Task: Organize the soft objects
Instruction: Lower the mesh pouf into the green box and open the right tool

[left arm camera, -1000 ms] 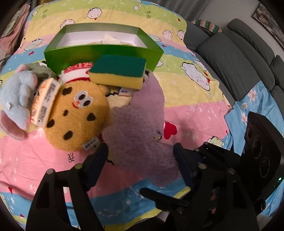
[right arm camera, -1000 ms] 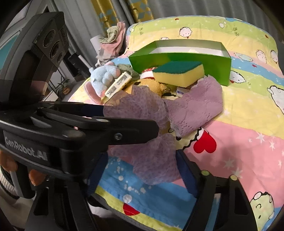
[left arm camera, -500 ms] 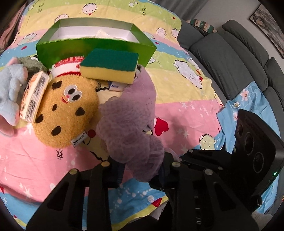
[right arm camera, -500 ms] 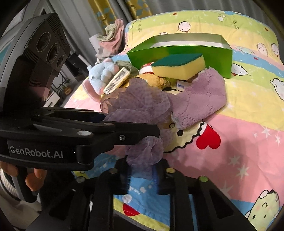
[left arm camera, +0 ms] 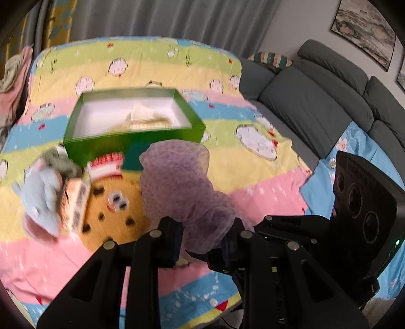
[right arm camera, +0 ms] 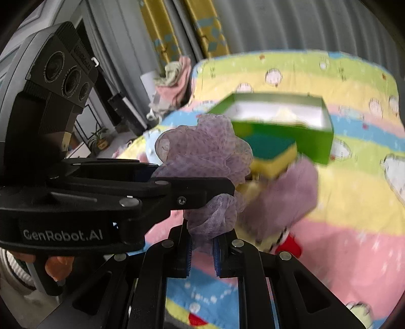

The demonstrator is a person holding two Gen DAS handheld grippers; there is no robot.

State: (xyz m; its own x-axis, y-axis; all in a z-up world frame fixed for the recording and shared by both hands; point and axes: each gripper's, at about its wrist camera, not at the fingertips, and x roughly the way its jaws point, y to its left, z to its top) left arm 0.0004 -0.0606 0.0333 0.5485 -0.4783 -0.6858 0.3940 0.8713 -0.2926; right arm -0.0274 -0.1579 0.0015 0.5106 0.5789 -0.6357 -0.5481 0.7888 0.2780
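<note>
A striped cartoon bedsheet in green, yellow, pink and blue bands, printed with small round-faced figures, covers the work surface. To its right runs a grey sofa with thick cushions, a patterned pillow at its far end and a light-blue floral cloth draped over its seat. Framed landscape pictures hang on the wall above. Grey curtains close the back, joined by yellow patterned curtains. A heap of pink and pale cloth lies beyond the sheet's far corner, near a small potted plant.
</note>
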